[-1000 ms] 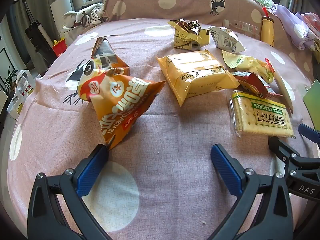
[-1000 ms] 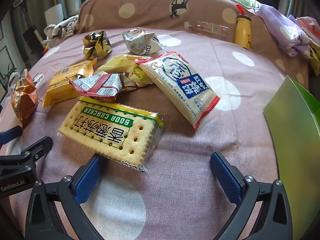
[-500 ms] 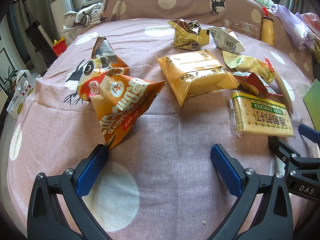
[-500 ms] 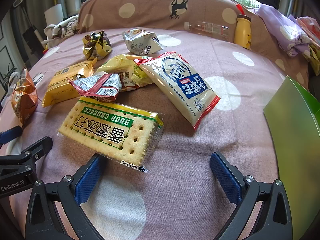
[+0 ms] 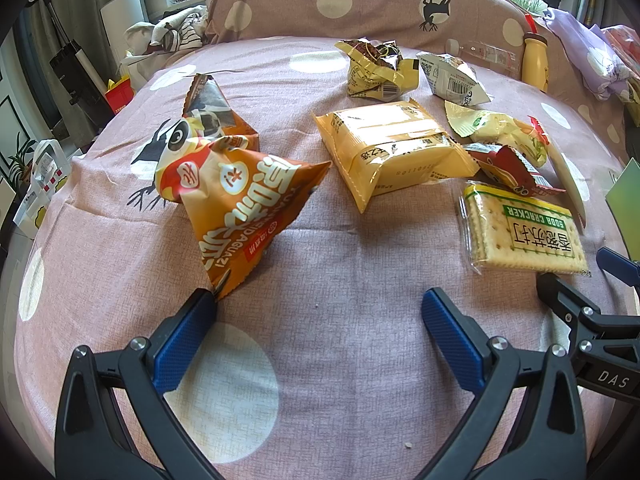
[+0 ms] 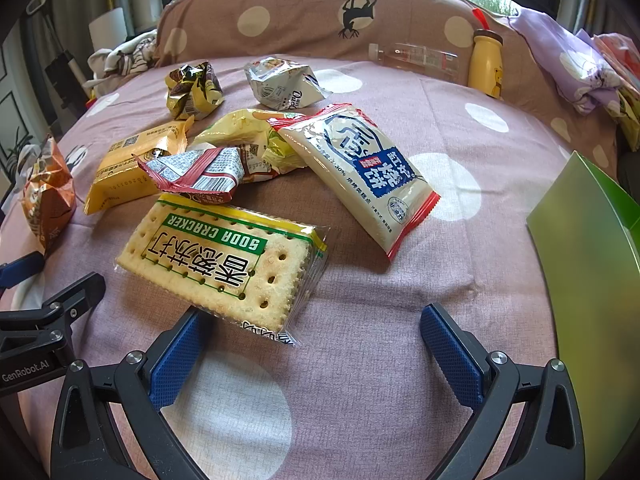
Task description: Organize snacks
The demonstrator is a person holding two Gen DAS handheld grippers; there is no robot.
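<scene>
Both the left gripper and the right gripper hover wide open and empty over bare pink bedspread. The orange bag touches the left fingertip, the soda cracker pack the right's. Only the right view shows the green box at the bed's right edge.

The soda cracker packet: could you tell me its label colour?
Green, with yellow edging on the soda cracker packet; right wrist view.

Snack packets on polka-dot bedspread

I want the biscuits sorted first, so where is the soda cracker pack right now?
The soda cracker pack lies flat on the spotted cloth just ahead of the right gripper, near its left finger, in front of the red-and-silver wrapper.
</scene>
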